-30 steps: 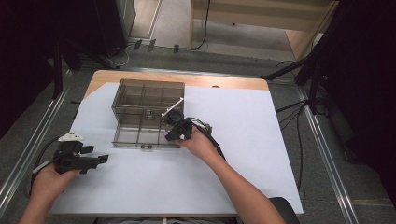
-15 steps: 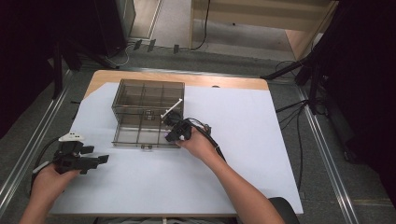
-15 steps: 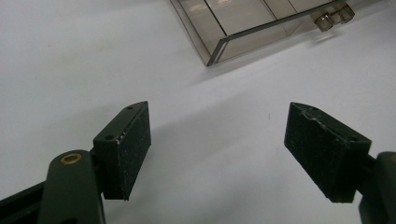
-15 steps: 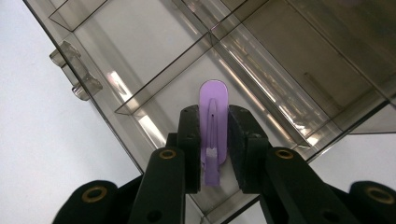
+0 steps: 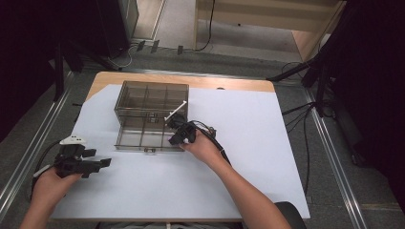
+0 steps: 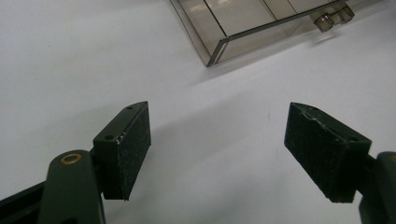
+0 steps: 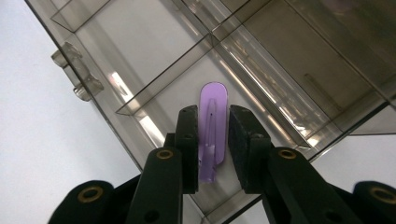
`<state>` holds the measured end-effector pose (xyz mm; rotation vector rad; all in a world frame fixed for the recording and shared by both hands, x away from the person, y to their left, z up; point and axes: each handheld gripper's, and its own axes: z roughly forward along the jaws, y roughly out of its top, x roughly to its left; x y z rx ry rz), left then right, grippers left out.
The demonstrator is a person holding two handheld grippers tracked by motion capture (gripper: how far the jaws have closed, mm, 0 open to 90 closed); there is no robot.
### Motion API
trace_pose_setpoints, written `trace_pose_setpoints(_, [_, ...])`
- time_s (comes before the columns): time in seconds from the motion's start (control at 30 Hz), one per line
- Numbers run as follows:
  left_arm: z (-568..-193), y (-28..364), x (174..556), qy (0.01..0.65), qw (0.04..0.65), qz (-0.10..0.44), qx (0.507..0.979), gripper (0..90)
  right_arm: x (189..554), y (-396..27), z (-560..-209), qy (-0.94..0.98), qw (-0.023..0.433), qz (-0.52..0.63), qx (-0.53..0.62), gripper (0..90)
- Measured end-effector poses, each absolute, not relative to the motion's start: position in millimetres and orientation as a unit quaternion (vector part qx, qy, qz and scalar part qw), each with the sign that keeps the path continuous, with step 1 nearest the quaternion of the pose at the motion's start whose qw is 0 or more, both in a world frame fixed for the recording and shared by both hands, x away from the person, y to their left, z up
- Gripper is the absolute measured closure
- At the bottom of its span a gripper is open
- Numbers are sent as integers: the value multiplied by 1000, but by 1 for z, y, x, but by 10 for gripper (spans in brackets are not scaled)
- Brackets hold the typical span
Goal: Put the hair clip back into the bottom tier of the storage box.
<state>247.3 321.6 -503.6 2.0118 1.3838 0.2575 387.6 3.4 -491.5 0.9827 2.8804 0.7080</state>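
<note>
A smoky clear organiser box (image 5: 148, 95) stands at the back of the white sheet, its drawer (image 5: 138, 138) pulled out toward me. My right gripper (image 5: 177, 132) reaches over the drawer's right end. In the right gripper view its jaws (image 7: 212, 109) pinch a flat purple plastic piece (image 7: 213, 100) with a rounded tip, hanging above a drawer compartment (image 7: 173, 107). The jaws have just eased open slightly, but the pads still touch the piece. My left gripper (image 5: 101, 163) rests on the sheet near the front left, open with nothing between its fingers (image 6: 219, 112), and points at the drawer's corner (image 6: 217, 46).
The drawer's clear handle (image 6: 331, 16) sticks out on its front wall. White sheet (image 5: 258, 143) covers most of the table, with open room at the right and along the front. Cables run on the floor beyond the right edge.
</note>
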Motion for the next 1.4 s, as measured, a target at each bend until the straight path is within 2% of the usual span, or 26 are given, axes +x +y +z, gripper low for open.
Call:
trace_pose_setpoints(0.2, [-504, 322, 247, 531, 338, 100, 771, 236, 388, 1, -487, 917, 4, 239, 320, 724])
trace_pose_setpoints(0.57, [-504, 321, 248, 530, 338, 101, 771, 236, 386, -11, -473, 902, -12, 295, 316, 616])
trace_pose_setpoints(0.83, [-504, 320, 251, 528, 337, 99, 773, 236, 384, -20, -470, 898, -7, 315, 307, 554])
trace_pose_setpoints(1.4, [-504, 316, 260, 518, 336, 90, 782, 236, 374, -50, -462, 886, 3, 351, 303, 505])
